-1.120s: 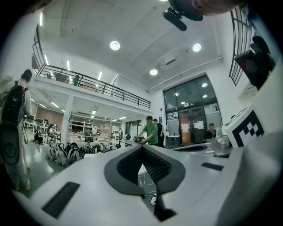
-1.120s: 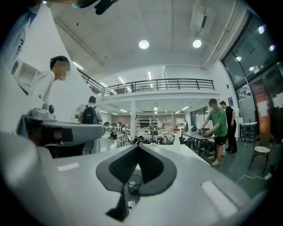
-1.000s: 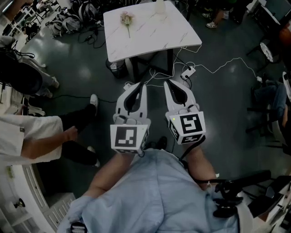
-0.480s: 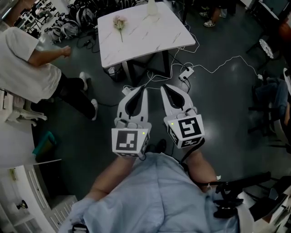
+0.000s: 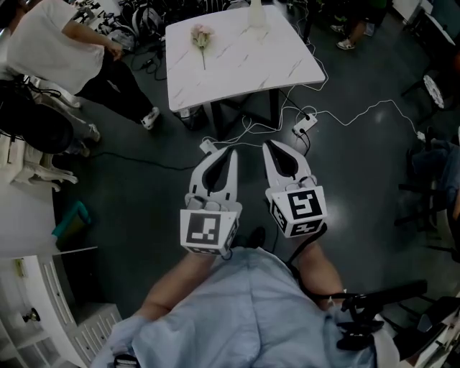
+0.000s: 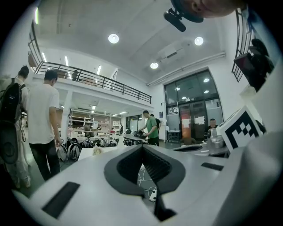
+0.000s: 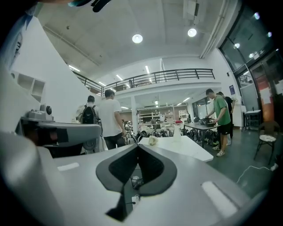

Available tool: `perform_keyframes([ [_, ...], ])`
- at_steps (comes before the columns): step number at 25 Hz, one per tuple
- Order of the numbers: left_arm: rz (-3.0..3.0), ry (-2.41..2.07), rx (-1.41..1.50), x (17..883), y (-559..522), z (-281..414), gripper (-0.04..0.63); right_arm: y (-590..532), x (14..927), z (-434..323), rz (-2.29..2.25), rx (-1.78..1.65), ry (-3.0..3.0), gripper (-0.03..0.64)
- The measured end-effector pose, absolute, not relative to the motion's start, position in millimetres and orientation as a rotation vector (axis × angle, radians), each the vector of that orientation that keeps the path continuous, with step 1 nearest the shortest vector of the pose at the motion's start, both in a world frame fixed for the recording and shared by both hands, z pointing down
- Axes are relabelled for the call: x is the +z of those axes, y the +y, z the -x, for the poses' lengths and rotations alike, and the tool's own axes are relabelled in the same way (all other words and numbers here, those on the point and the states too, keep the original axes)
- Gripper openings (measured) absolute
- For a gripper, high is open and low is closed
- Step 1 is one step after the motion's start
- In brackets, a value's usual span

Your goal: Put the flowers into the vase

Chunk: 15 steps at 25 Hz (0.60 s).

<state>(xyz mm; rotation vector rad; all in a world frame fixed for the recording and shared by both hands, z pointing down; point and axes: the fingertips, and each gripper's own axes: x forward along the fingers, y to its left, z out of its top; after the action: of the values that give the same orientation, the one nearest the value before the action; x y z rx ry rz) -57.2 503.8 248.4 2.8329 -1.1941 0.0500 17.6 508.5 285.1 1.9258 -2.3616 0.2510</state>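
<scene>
The flower (image 5: 201, 35) lies flat on the white desk (image 5: 280, 61), bloom toward the far edge and stem toward the near one. The vase (image 5: 256, 13) stands apart from it to the right, at the desk's far edge, partly cut off by the top of the head view. Both things sit untouched, well away from the claws. The left claw (image 5: 231, 152) and right claw (image 5: 269, 145) hang side by side over the dark floor (image 5: 359, 180), short of the desk and pointing toward it. Each has its jaws pressed together with nothing between them, as each claw's own view shows. A power strip (image 5: 305, 122) with white cables lies on the floor just ahead of the claws. A person (image 5: 61, 43) in a white shirt stands left of the desk.
</scene>
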Motion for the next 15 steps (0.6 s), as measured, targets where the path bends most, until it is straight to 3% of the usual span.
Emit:
perform_keyframes([
  [15, -2.832, -1.17, -0.076, 241, 305, 88, 0.005, 303, 280, 14, -1.912, 0.263, -2.364, 0.003],
])
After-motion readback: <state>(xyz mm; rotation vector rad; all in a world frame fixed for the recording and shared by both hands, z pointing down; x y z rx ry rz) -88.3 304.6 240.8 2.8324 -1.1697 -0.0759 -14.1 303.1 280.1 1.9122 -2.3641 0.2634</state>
